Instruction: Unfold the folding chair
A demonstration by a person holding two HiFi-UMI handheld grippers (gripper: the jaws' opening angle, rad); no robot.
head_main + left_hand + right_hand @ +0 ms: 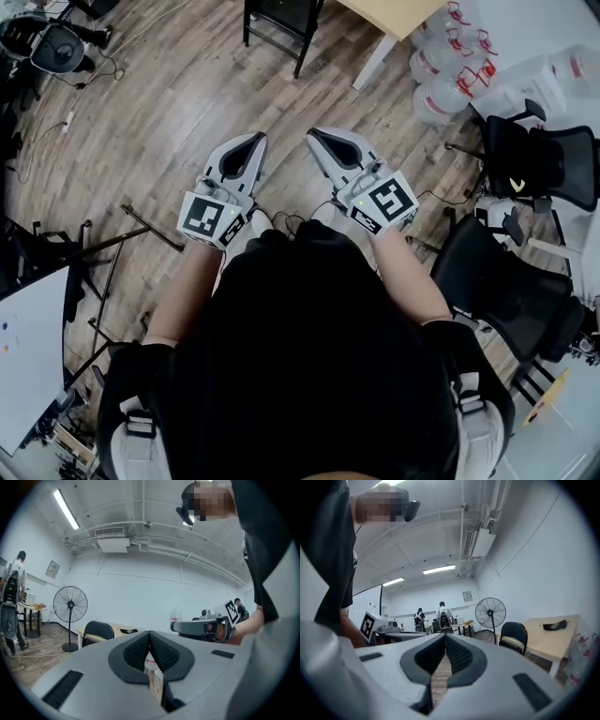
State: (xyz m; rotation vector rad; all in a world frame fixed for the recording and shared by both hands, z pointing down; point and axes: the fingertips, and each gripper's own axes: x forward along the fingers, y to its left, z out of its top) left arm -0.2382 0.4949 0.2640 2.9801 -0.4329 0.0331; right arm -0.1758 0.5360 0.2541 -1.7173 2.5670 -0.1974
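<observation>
A black chair (281,23) stands on the wooden floor by a light wooden table (394,14), far ahead of both grippers. The same chair (98,632) shows in the left gripper view, and in the right gripper view the chair (513,637) sits beside the table (555,639). I cannot tell whether it is folded. My left gripper (253,141) and right gripper (314,136) are held level side by side in front of the person's body. Both are shut with nothing between the pads. The left gripper (150,632) and right gripper (444,634) point across the room, touching nothing.
Two black office chairs (544,164) (506,281) stand at the right, with large water bottles (450,66) behind them. Black stand legs (112,244) and a white board (28,347) lie at the left. A standing fan (490,612) and two people (440,618) are far off.
</observation>
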